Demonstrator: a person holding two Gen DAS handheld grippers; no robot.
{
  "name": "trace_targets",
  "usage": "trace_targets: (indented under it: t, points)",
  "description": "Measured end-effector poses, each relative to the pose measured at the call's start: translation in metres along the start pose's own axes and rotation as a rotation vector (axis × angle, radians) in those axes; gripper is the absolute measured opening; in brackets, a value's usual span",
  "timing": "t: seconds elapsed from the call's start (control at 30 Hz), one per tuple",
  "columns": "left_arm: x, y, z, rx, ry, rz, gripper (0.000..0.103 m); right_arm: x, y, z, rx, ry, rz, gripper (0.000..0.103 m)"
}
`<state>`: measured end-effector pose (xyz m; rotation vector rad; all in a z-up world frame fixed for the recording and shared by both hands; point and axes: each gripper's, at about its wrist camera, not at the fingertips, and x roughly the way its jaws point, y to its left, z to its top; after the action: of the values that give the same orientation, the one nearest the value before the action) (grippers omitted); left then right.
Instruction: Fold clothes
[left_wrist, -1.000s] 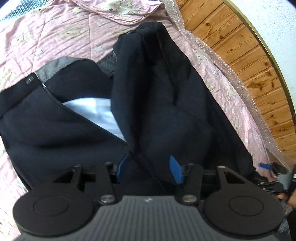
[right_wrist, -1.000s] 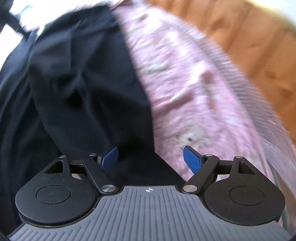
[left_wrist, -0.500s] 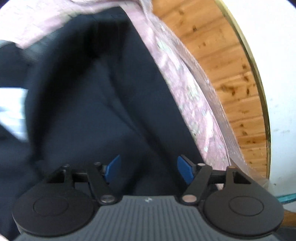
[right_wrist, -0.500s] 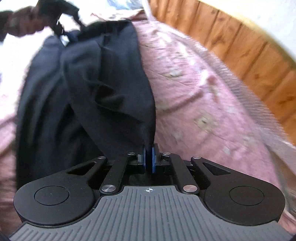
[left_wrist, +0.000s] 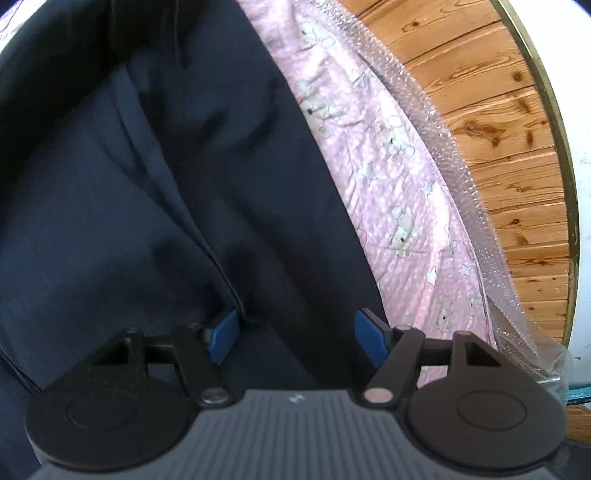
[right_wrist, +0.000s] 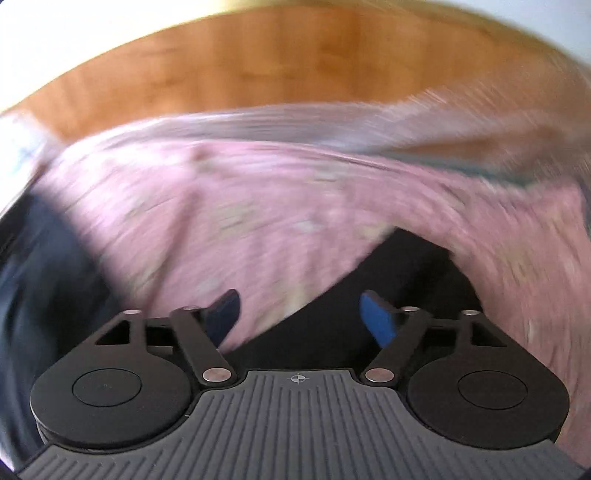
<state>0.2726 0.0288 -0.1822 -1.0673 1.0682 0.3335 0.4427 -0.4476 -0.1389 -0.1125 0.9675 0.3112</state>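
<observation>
The dark garment (left_wrist: 155, 192) ran lengthwise ahead of the spread left gripper (left_wrist: 295, 332), while the right gripper (right_wrist: 299, 317), likewise spread, apparently hovered over only a corner.

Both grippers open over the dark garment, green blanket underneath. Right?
Not green. The blanket is pink with a bear print, clearest in the left wrist view. The rest holds: left gripper and right gripper are both open over the dark garment.

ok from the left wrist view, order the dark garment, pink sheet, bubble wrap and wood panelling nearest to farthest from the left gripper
1. dark garment, between and ahead of the left gripper
2. pink sheet, to its right
3. bubble wrap, along the sheet's edge
4. wood panelling, far right
</observation>
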Motion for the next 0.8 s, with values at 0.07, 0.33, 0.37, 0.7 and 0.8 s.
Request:
trace_targets:
  t: [0.07,0.33,0.37,0.7,0.8]
  points:
    - [0.000,0.001,-0.004,-0.019,0.006,-0.014,0.070,0.038,-0.002,0.012,0.070,0.078,-0.103,0.074]
    - [-0.010,0.014,0.000,-0.001,-0.002,-0.101,0.070,0.036,-0.006,0.004,0.135,0.035,-0.199,0.001]
    - [-0.013,0.018,0.002,0.004,-0.005,-0.106,0.070,0.014,-0.011,0.001,0.162,-0.006,-0.199,0.001]
    - [-0.027,0.069,0.008,-0.003,0.051,-0.120,0.072,-0.156,-0.052,-0.196,0.678,-0.166,-0.122,0.006]
    - [-0.026,0.069,0.008,0.003,0.058,-0.127,0.072,-0.151,-0.060,-0.258,0.928,-0.137,-0.092,0.029]
